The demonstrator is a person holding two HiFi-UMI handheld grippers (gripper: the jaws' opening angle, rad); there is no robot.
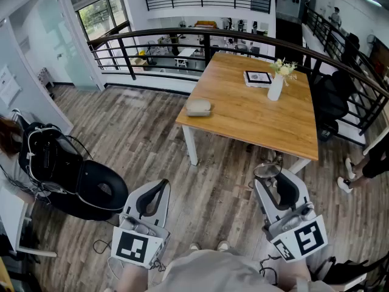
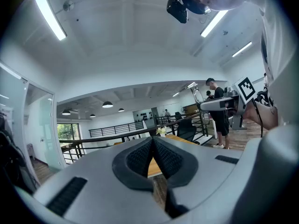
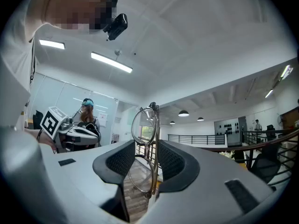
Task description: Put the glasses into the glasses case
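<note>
The folded wire-rimmed glasses (image 3: 144, 125) stand upright between the pads of my right gripper (image 3: 147, 146), which is shut on them and held level in the air. In the head view the glasses (image 1: 267, 170) show at the tip of the right gripper (image 1: 271, 179), short of the table's near edge. A beige glasses case (image 1: 198, 107) lies closed near the left edge of the wooden table (image 1: 255, 117), well ahead of both grippers. My left gripper (image 1: 159, 186) hangs level over the floor, its pads touching with nothing between them (image 2: 153, 143).
A white vase with flowers (image 1: 276, 84) and a framed picture (image 1: 258, 77) stand at the table's far side. Dark office chairs (image 1: 331, 99) and a curved black railing (image 1: 182, 35) border it. A black round seat (image 1: 91, 190) sits left; a person's feet (image 1: 347, 176) are at right.
</note>
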